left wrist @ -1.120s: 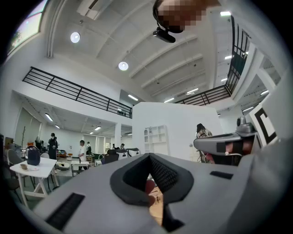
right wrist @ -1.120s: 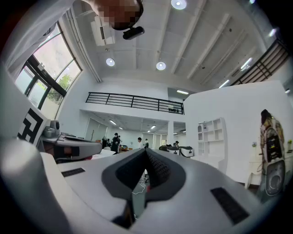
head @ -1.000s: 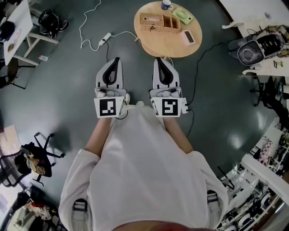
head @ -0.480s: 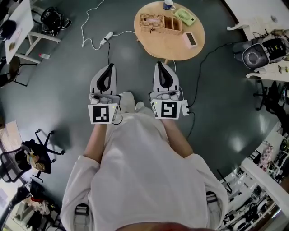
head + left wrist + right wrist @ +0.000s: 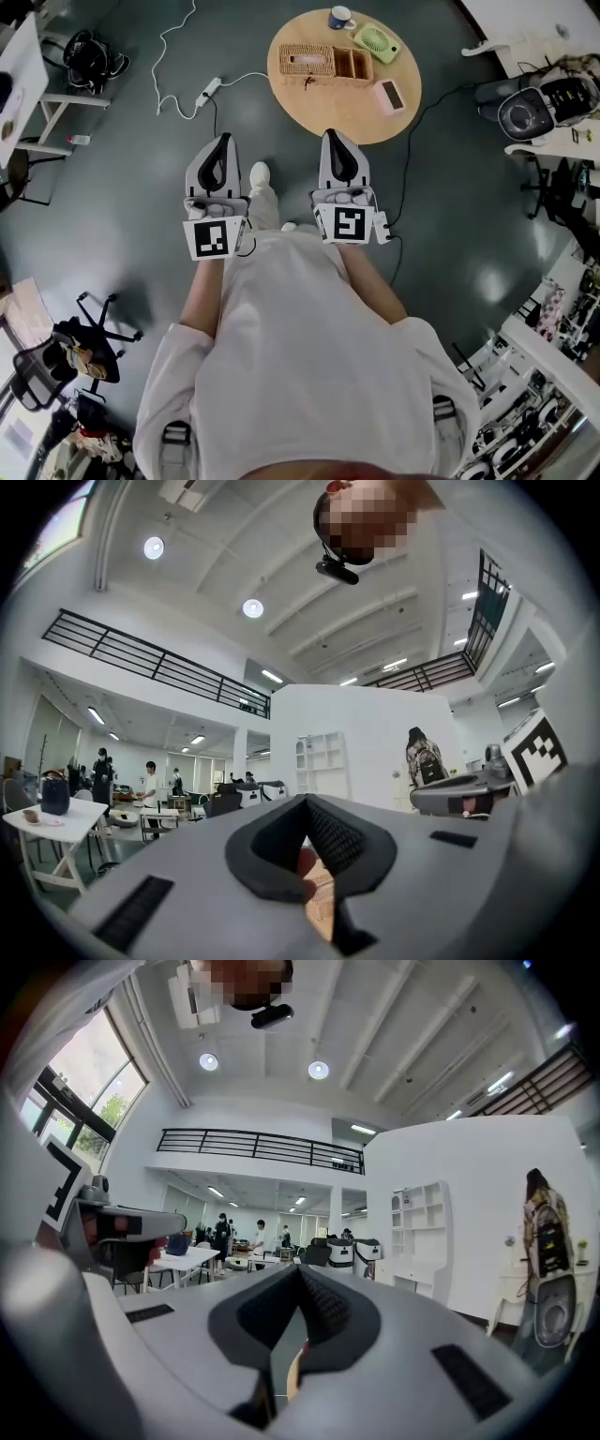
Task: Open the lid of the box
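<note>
Wicker box is set on the round tabletop, toward its far side; the left part looks covered by the lid. Mug, green fan and pink device are placed near it. Left tool and right tool are held side by side over the floor, short of the tabletop, well apart from the box. Both pairs of jaws are seen closed together, nothing gripped. Power strip is laid on the floor, left.

Bright, even light from ceiling lamps, soft glare on the floor, strong fisheye bending at edges.
</note>
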Demonstrator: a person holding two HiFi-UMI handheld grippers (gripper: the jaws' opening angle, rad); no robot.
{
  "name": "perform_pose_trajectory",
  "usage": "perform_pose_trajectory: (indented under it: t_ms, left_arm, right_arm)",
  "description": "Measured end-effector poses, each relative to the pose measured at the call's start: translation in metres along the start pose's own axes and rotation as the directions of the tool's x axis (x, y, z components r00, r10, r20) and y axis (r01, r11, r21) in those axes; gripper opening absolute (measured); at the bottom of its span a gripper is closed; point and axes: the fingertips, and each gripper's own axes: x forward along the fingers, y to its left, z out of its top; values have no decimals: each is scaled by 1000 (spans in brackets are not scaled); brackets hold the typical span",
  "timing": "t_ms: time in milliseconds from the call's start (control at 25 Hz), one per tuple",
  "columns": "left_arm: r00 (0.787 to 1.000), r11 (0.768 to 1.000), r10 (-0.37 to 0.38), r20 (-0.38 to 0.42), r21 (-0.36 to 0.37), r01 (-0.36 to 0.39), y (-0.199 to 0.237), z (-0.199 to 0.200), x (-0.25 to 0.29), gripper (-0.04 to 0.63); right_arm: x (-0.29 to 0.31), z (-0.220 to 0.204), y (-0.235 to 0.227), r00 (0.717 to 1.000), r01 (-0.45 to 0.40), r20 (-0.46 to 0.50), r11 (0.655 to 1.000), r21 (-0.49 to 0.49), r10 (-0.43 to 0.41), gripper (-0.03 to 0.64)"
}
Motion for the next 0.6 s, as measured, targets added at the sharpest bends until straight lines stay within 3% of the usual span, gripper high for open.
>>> perform_pose_trajectory:
  t_ms: [160, 440, 600]
  left_arm:
    - [999, 1000, -29, 20, -11, 29, 29, -4, 46, -3]
    - [995, 995, -93, -41, -47, 91, 53, -25, 105, -3]
    - [995, 995, -91, -31, -33, 90, 55, -37, 128, -3]
  right_arm:
    - [51, -12, -4, 999, 27, -34, 999, -21, -27, -6]
    - [114, -36, -22, 996, 60, -59, 998, -4, -60, -4]
    - [135, -68, -35, 995, 55, -82, 998, 26, -53, 116]
